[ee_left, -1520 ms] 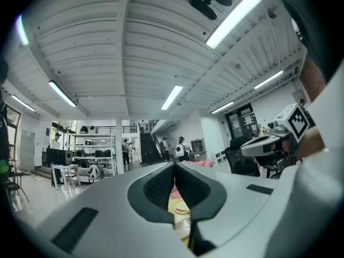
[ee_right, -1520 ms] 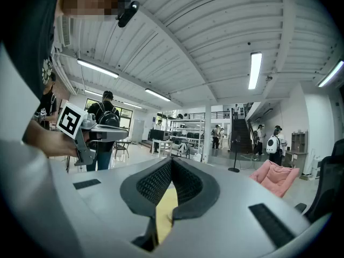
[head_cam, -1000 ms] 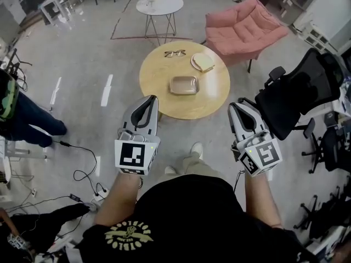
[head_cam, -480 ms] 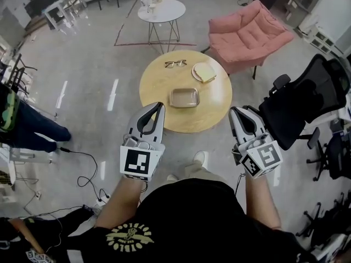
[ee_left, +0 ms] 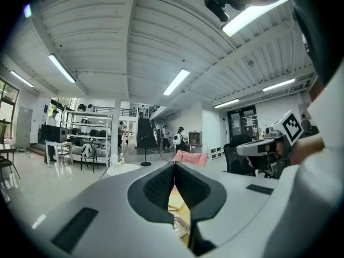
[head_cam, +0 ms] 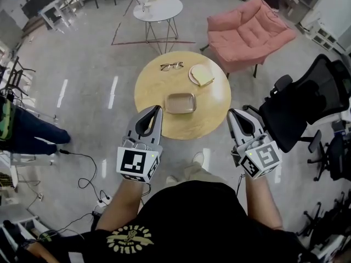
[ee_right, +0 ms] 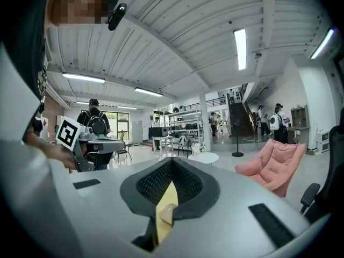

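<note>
Both grippers are held side by side above the floor, just short of a round wooden table. The left gripper is shut and holds nothing; its tips hang over the table's near edge. The right gripper is also shut and empty, off the table's near right edge. On the table lie a shallow rectangular tray, a plate with a slice of bread and a pair of glasses. In the left gripper view the left gripper shows its jaws closed together, and so does the right gripper in the right gripper view.
A pink armchair stands behind the table, a black office chair to the right, and a small white round table further back. Cables trail on the floor at left, near a standing person.
Both grippers stay shut and empty. They have edged a little toward the wooden table, and both gripper views have turned slightly, so the small white table now shows.
</note>
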`<state>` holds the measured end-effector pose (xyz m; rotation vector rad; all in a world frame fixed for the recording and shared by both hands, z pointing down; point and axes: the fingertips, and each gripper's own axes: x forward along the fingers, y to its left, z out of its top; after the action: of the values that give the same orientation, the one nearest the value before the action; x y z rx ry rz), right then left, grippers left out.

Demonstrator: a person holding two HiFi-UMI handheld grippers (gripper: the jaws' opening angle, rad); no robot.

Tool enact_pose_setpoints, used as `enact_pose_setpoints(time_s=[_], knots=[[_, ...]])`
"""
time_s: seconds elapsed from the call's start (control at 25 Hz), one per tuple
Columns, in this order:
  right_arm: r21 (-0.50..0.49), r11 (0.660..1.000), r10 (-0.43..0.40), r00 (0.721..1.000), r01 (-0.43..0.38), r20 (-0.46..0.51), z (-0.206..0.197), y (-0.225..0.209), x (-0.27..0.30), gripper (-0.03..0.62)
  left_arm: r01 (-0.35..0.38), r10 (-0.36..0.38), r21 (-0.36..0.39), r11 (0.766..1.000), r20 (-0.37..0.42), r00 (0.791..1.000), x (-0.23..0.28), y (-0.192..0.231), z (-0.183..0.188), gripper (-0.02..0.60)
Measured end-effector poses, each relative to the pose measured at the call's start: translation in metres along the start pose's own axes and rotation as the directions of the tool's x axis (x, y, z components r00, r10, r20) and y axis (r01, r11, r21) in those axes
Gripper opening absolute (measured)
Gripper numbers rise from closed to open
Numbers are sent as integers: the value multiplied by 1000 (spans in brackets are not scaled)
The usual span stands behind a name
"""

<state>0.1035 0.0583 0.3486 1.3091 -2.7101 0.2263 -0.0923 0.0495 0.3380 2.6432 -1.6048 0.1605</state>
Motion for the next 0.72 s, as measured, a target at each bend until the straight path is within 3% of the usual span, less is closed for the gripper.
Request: enact_pose_setpoints(time_s=[0.36,0.72], knots=[[6,994,110,994,-110,10,8,-19,30,14,-55,54,-23,998,-19,998,38,16,10,18],[20,985,173,985,-173,28,20,-72,49,14,-122,121,-17,992,-24,992,77,13,23,18]])
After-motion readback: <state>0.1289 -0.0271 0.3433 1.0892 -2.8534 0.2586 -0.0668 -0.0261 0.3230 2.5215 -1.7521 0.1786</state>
